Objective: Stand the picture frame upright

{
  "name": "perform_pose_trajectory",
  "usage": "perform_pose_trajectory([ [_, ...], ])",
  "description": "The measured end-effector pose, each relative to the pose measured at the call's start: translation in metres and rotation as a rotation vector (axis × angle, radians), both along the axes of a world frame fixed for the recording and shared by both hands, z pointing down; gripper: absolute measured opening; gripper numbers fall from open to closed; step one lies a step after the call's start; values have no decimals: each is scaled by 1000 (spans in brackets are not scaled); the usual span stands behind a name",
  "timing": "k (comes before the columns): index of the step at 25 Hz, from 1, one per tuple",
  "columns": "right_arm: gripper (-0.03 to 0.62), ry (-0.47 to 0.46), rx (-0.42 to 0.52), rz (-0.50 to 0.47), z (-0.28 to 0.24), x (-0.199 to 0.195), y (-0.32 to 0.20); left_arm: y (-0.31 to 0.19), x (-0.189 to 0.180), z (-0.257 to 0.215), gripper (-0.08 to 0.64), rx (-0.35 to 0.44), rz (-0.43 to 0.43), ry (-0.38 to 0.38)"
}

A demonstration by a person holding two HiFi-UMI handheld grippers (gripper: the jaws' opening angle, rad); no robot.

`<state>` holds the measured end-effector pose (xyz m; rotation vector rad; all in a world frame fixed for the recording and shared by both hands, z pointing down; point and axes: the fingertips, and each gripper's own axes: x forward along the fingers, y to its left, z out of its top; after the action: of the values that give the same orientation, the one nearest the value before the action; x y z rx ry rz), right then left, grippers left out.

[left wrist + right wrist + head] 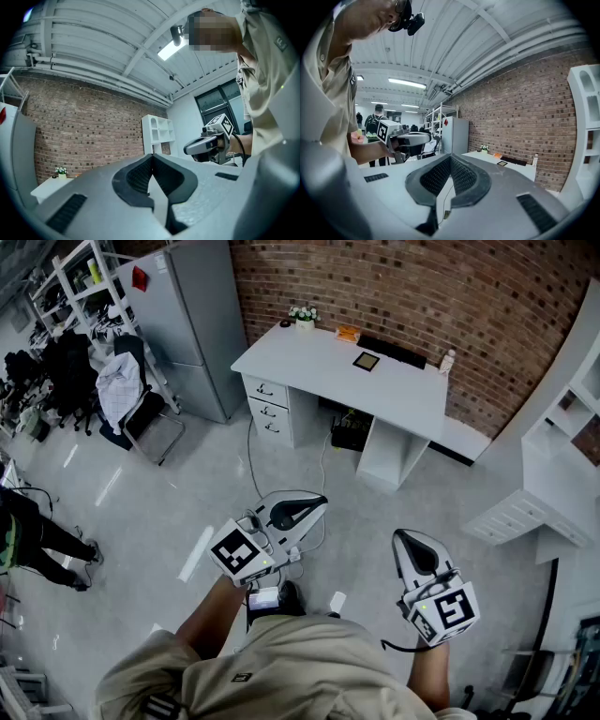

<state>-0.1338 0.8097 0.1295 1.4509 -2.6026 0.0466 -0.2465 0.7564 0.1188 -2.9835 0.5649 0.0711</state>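
- Beige shirt [281,662] of the person fills the bottom of the head view, and both arms reach forward over the grey floor [141,502].
- Left gripper [322,501] is held out in front, its fingers [137,177] pressed together with nothing between them.
- Right gripper [399,536] is beside it, and its fingers [435,178] are also closed tight and empty.
- Both grippers are well apart from the white desk [309,367], which stands against the brick wall [450,287].
- Picture frame [366,361] lies flat on the desk top, in its right half, with neither gripper near it.
- Small flower pot [303,317] sits at the desk's far left corner.
- Along the back edge lie an orange thing [348,333] and a long black thing [398,351], and a bottle [447,360] stands at the right end.
- Grey fridge [187,315] stands left of the desk, with a chair [131,399] draped in clothes near it.
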Motion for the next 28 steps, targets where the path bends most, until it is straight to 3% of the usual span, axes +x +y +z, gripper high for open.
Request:
perform_pose_trajectory([
  [16, 3, -46, -12, 26, 2, -8, -22, -23, -10, 4, 6, -10, 0, 6],
  [28, 3, -43, -20, 86, 11, -31, -80, -86, -35, 18, 6, -35, 41, 29],
])
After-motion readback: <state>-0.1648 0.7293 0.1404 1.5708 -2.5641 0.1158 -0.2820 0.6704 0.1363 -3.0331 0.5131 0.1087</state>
